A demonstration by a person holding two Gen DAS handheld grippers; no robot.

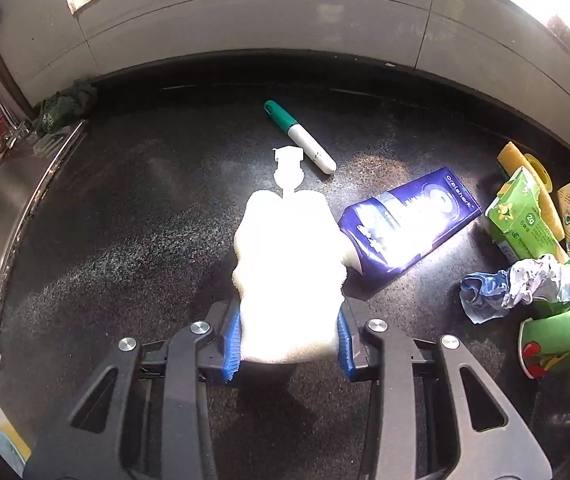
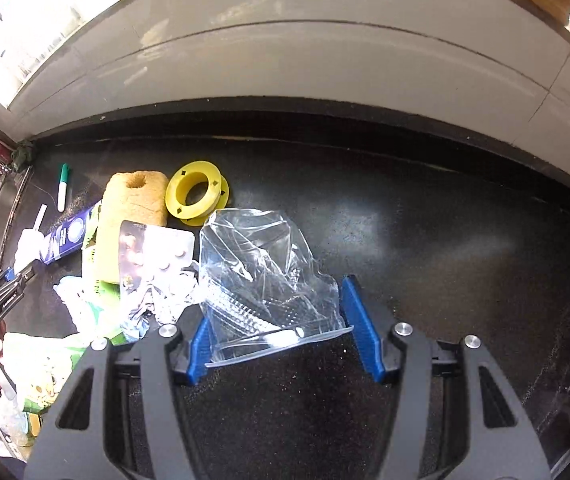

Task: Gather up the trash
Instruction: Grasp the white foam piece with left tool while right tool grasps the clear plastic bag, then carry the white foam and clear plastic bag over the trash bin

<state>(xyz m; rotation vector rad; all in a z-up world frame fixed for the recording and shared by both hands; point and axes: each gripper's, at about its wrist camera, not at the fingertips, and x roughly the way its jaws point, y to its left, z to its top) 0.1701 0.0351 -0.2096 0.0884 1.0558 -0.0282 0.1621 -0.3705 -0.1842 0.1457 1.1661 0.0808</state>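
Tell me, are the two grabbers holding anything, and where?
The left gripper has its fingers pressed on the near end of the white wad. The right gripper straddles the clear plastic bag; whether it is gripped cannot be told.

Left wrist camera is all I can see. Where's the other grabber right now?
Observer: The right gripper has a clear plastic bag between its blue fingers. I cannot tell if they pinch it.
Operator: What's hiding past my right edge?
Observer: A whole yellow spool with a big round hole, right beside a tan sponge.
Operator: Anything else in the pile?
Observer: A blister pack with round white tablets lies on top of the crumpled trash.
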